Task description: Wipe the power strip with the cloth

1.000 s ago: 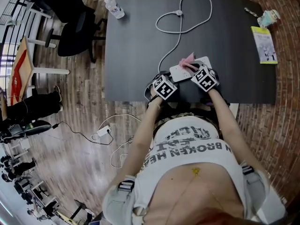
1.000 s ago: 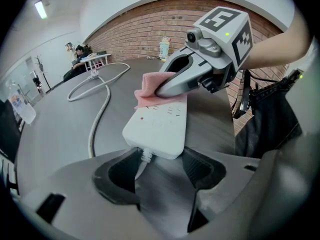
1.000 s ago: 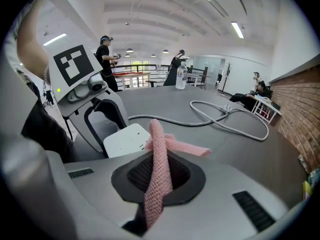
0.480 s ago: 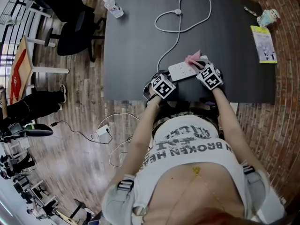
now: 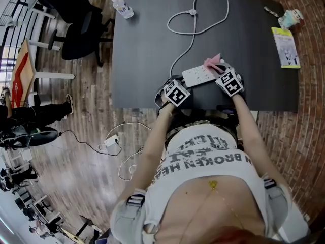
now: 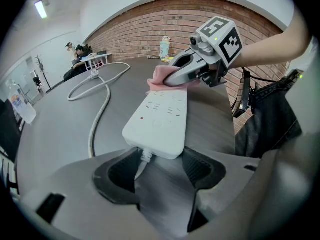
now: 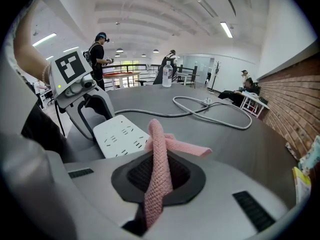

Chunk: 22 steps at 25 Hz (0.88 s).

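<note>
on the power strip (image 5: 199, 76), cloth (image 5: 212, 62) clamped in right claw (image 7: 158, 183) has slid right; left claw (image 6: 161, 170) grips strip's end.

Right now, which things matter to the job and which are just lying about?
In the job: white plastic power strip, pink knitted cloth, left claw, right claw.
Lying about: clear plastic water bottle, yellow-green booklet, pale cup.

We see bright, even indoor light from ceiling strips (image 7: 226, 30); soft sheen on table (image 6: 60, 134); strong fisheye bending at edges (dark corners); foreground slightly soft.
</note>
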### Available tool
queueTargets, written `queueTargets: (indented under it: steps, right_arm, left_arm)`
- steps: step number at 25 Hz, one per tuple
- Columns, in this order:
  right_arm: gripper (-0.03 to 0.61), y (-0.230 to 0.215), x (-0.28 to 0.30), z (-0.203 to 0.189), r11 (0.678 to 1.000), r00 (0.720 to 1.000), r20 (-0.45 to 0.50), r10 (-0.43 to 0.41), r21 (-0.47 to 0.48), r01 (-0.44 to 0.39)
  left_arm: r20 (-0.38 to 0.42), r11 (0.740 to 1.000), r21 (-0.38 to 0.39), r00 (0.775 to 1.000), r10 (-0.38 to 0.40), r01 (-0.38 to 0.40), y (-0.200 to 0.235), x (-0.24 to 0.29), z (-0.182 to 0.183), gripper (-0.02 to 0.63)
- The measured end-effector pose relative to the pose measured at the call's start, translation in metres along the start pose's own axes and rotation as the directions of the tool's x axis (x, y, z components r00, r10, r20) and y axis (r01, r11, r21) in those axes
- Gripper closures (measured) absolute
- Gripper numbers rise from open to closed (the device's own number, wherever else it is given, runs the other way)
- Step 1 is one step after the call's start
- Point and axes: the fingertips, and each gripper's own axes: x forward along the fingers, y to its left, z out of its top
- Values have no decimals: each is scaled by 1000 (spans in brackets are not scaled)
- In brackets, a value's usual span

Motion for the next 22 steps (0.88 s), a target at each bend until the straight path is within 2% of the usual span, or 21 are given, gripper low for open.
queueTargets:
  steps: [5, 10, 15, 22]
  right_arm:
    - [561, -10, -3, -6, 999, 1000, -1, -24, 25, 24]
    - [561, -25, -11, -14, 994, 998, 13, -58, 94, 56]
    - [561, -30, -14, -18, 987, 998, 29, -52, 153, 47]
    - [561, -34, -18, -23, 989, 997, -2, -83, 120, 83]
  left_arm:
    - [1, 1000, 2, 1000, 3, -3, 1, 0, -1, 347]
    - [3, 1000, 0, 1000, 0, 0, 1, -2, -1, 348]
    - [0, 1000, -1, 1000, 0, 0, 0, -1, -1, 348]
    - [-2, 1000, -3, 1000, 2, -2, 0, -1, -1, 347]
